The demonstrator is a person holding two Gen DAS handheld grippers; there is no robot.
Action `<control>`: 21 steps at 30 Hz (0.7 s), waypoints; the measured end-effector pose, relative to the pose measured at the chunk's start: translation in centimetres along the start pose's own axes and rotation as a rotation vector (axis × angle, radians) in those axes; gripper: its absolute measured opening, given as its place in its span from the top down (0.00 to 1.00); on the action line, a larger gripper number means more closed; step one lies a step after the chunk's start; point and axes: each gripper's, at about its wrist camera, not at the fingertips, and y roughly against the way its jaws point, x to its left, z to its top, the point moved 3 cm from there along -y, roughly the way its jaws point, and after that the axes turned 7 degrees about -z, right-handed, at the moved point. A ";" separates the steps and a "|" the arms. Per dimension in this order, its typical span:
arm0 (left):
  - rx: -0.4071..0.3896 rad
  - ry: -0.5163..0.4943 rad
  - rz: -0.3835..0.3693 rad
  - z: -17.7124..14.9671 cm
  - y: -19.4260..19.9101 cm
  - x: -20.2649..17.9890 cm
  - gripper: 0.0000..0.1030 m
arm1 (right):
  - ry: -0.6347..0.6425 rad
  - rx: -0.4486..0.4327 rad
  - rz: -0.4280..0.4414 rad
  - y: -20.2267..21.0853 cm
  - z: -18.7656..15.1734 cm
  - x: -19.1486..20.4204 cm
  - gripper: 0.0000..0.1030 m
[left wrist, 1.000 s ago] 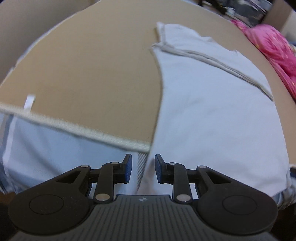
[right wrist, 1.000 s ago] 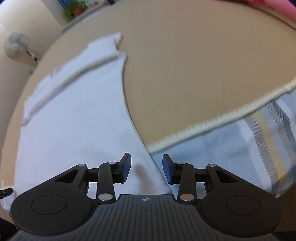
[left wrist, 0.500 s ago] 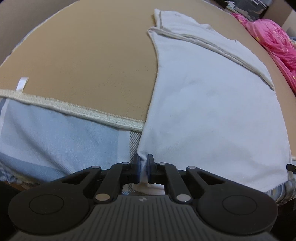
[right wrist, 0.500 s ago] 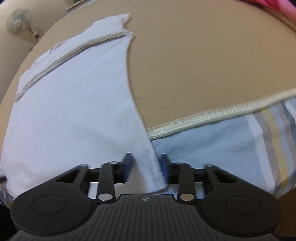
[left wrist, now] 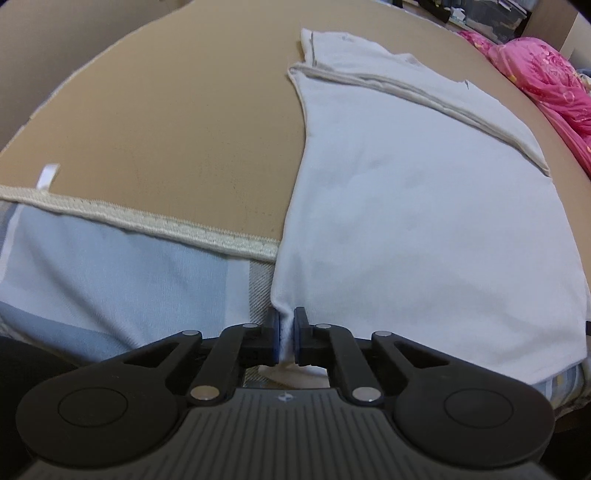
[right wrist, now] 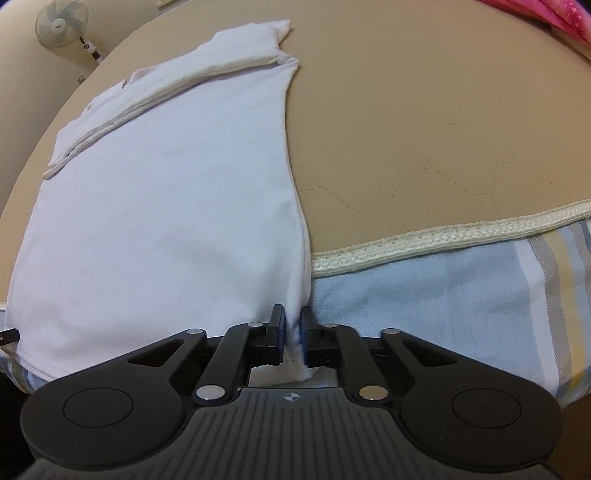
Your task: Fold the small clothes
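A white small shirt (left wrist: pixel 424 221) lies flat on a tan mat (left wrist: pixel 166 129), its near hem hanging over the mat's braided edge. Its far end is doubled over into a band. In the left wrist view my left gripper (left wrist: pixel 285 332) is shut on the shirt's near left corner, white cloth pinched between the blue pads. The right wrist view shows the same shirt (right wrist: pixel 166 203) from its other side. There my right gripper (right wrist: pixel 293 332) has its jaws closing tight on the near right corner, and a tuft of cloth pokes out behind the pads.
A blue striped sheet (left wrist: pixel 110 277) covers the bed below the mat's cream trim (right wrist: pixel 424 240). Pink fabric (left wrist: pixel 546 74) is heaped at the far right. A standing fan (right wrist: pixel 61 24) is by the wall at the far left. Bare mat (right wrist: pixel 424 110) flanks the shirt.
Both grippers came down onto the shirt's near hem and went from open to shut on its two corners. The right one finished shutting after the left.
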 end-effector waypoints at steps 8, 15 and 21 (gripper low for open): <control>-0.104 0.009 -0.019 -0.4 3.1 -0.1 0.92 | -0.113 -0.103 0.108 3.4 0.6 -2.1 0.93; 0.021 0.102 -0.020 0.1 0.0 1.1 0.89 | 0.010 0.019 0.026 -0.4 0.0 -0.2 0.90; -0.022 0.025 0.018 -0.3 0.6 -0.2 0.94 | 0.012 -0.009 0.025 -0.1 -0.1 -0.1 0.94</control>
